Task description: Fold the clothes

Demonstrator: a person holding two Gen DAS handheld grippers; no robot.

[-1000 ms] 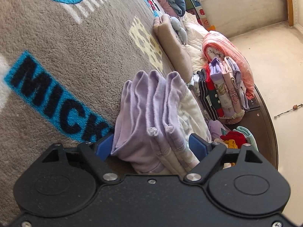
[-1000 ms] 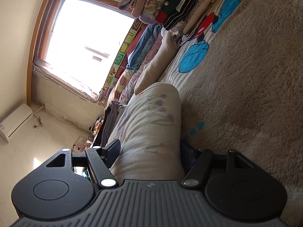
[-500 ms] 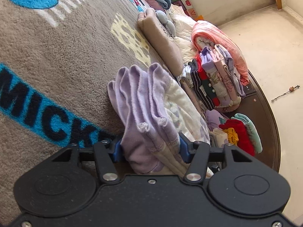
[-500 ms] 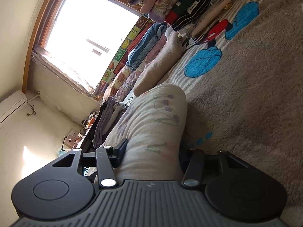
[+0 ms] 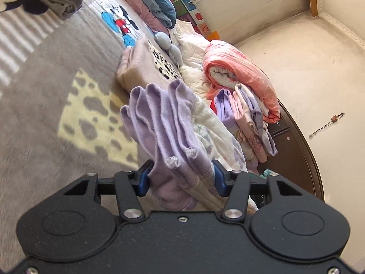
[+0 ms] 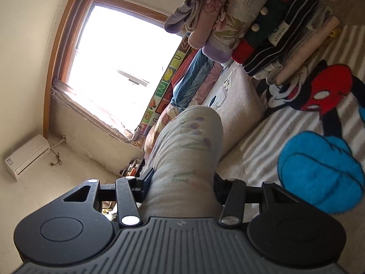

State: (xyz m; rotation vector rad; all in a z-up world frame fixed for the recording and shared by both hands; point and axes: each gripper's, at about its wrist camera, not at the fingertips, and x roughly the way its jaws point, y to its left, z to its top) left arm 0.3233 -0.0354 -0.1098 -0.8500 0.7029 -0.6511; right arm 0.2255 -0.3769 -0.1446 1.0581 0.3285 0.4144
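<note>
Left tongs clamp the bunched lilac hem of a cream floral garment; right tongs pinch its cream fold.

Left gripper clamped on a folded garment above a grey blanket.

The blue-padded fingers squeeze a lilac-edged, cream garment, its layered folds standing up between them. Below spreads the grey blanket with a yellow spotted patch. Beyond lie a beige folded piece, a rolled pink quilt, and a stack of folded clothes near the bed's dark wooden edge.
</note>
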